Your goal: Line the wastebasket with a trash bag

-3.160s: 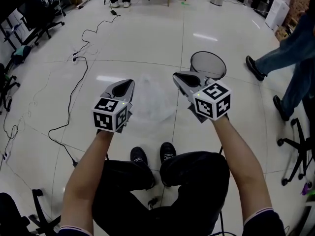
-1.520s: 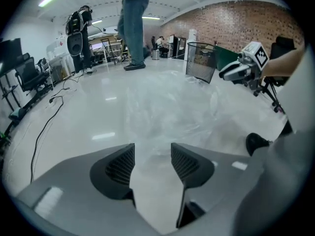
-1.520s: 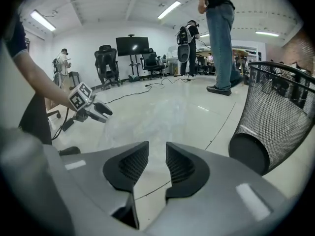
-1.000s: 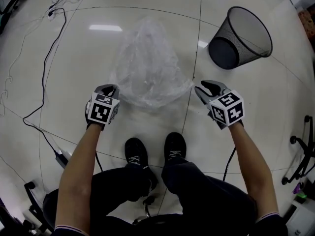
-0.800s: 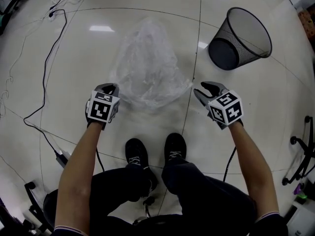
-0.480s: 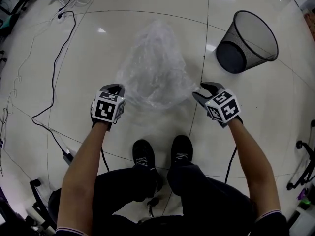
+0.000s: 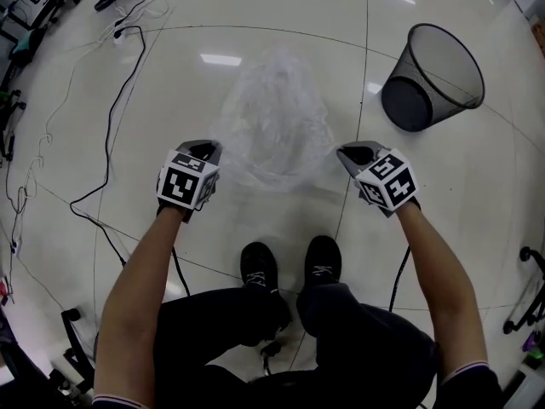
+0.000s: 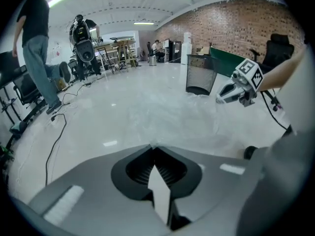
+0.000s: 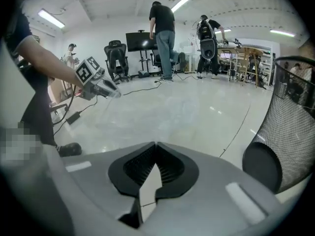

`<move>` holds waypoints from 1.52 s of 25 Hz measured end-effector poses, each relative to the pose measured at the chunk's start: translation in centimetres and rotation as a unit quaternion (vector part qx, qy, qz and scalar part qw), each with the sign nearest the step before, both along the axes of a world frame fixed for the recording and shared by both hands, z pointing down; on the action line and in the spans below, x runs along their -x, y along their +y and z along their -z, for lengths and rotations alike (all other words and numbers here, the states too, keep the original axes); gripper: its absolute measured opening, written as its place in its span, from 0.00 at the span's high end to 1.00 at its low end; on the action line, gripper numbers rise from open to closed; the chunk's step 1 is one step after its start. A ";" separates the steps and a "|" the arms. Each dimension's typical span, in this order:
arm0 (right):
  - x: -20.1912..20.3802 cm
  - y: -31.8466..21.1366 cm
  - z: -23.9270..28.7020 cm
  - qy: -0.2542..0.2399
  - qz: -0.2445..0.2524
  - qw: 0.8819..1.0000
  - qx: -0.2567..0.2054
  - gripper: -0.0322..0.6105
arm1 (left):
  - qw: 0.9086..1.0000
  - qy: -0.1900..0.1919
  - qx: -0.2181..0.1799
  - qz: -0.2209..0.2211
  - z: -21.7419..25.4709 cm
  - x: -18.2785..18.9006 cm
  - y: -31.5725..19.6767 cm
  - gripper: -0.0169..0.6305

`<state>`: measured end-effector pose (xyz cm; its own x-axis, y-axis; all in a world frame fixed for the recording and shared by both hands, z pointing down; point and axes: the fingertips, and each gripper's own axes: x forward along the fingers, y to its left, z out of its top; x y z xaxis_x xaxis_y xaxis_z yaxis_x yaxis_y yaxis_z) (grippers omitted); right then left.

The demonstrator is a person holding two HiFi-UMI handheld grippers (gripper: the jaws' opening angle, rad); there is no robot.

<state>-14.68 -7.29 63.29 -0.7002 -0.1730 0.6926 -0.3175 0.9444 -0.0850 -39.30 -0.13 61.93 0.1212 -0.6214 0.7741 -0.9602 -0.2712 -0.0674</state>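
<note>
left gripper [image 7: 207, 148] and right gripper [image 7: 347, 152], jaws closed, seemingly pinch the trash bag [image 7: 274, 122] stretched between them; wastebasket [image 7: 451, 83] beyond the right.

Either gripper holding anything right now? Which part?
Both are shut on the trash bag: left gripper pinches its near-left edge, right gripper its near-right edge.

Left tool [image 8: 153, 147] pinching trash bag [image 8: 167, 109] edge.
</note>
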 end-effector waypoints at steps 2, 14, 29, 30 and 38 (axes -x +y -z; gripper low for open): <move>0.4 -0.4 2.2 -0.018 -0.003 1.000 -0.009 0.95 | 1.000 -0.012 -0.014 -0.012 2.3 0.3 -0.5 0.95; -0.2 -0.2 19.4 -0.106 -0.032 0.989 -0.103 0.95 | 0.990 -0.053 -0.111 -0.065 18.8 -2.3 -1.0 0.95; -9.0 0.1 38.4 -0.127 -0.100 0.958 -0.236 0.95 | 0.959 -0.028 -0.252 -0.129 36.1 -11.5 -3.1 0.95; -9.7 -0.1 39.3 -0.127 -0.103 0.956 -0.244 0.95 | 0.956 -0.027 -0.258 -0.134 36.9 -12.4 -3.5 0.95; -14.7 -3.2 44.5 -0.143 -0.126 0.941 -0.281 0.95 | 0.940 -0.026 -0.289 -0.181 41.9 -19.1 -8.3 0.95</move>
<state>0.05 -10.52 18.77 -0.7310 -0.6417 0.2319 -0.5777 0.7629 0.2902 -20.22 -8.42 20.07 0.3770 -0.8650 0.3311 -0.8038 -0.4832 -0.3471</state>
